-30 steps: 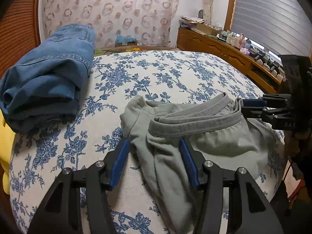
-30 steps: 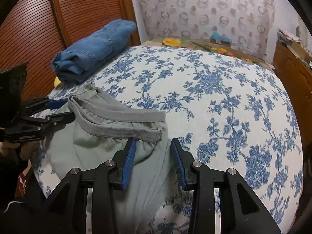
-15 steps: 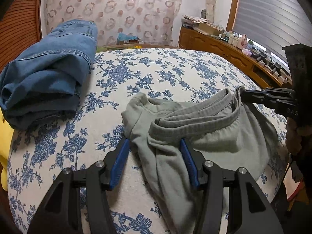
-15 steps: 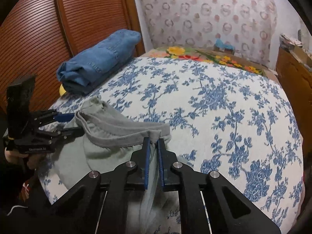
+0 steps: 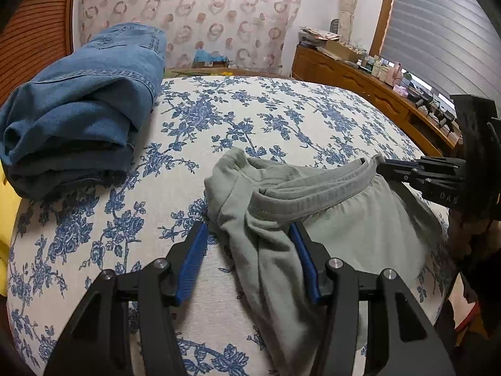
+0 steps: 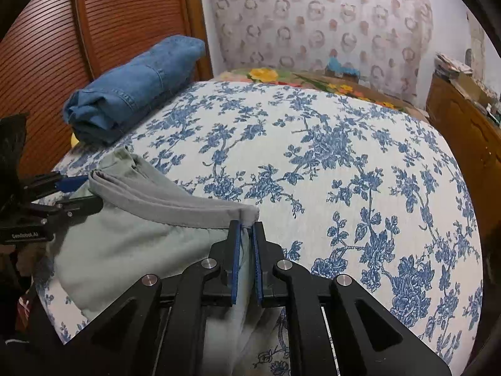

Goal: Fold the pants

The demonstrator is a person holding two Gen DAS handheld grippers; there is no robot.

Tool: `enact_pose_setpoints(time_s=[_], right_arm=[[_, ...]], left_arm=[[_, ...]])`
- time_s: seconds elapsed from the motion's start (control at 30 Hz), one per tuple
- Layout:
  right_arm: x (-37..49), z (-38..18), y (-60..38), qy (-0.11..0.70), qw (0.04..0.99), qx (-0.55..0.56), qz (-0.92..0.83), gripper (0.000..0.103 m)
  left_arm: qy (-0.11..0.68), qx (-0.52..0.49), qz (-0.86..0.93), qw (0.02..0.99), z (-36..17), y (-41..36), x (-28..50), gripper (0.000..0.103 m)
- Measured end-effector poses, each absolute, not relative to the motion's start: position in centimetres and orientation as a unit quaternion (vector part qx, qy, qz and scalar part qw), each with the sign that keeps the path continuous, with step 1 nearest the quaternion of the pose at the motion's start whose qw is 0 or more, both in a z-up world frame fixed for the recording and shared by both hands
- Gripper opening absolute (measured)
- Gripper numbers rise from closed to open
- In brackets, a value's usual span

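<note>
- Gripping one end of the waistband (image 6: 175, 202), the right gripper (image 6: 245, 232) has its fingers pressed together on the fabric of the grey-green pants (image 5: 341, 228).
- Fingers of the left gripper (image 5: 247, 235) stand wide apart, straddling the bunched cloth at the other end of the waistband without pinching it.
- Pants lie crumpled at the near edge of the floral bedspread (image 5: 266, 116), around 6 o'clock, with cloth trailing down towards the cameras.
- Folded jeans (image 5: 81, 100) sit well apart at 10 o'clock.
- Progress looks early: only one corner is secured, nothing is spread flat, and no fold is made. Left to do: grasp the second corner, spread, fold.
</note>
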State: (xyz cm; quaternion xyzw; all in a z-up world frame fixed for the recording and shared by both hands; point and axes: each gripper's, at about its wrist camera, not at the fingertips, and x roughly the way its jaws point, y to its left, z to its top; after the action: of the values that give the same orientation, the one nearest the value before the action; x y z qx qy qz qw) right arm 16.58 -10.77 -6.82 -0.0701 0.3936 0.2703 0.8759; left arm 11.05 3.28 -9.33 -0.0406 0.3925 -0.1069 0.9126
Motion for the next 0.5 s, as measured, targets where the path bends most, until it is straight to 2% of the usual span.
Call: enact_pose_setpoints(time_s=[0.07, 0.17, 0.27, 0.33, 0.5], right_arm=[[16.6, -6.9, -10.7, 0.394, 0.876, -0.075, 0.267, 0.009], [16.2, -6.4, -10.9, 0.385, 0.882, -0.083, 0.258, 0.017], [15.5, -5.7, -11.2, 0.379, 0.885, -0.081, 0.259, 0.029], [14.8, -5.5, -11.3, 0.373, 0.883, -0.076, 0.276, 0.042], [14.4, -6.5, -10.6, 0.381, 0.875, -0.102, 0.279, 0.049]], left_arm=[[0.393, -0.038, -0.106, 0.913, -9.3, 3.2, 11.0, 0.054], [0.393, -0.034, -0.104, 0.913, -9.3, 3.1, 11.1, 0.054], [0.393, -0.034, -0.104, 0.913, -9.3, 3.0, 11.2, 0.054], [0.393, -0.032, -0.103, 0.913, -9.4, 2.9, 11.2, 0.054], [0.393, -0.028, -0.101, 0.913, -9.5, 2.8, 11.3, 0.054]])
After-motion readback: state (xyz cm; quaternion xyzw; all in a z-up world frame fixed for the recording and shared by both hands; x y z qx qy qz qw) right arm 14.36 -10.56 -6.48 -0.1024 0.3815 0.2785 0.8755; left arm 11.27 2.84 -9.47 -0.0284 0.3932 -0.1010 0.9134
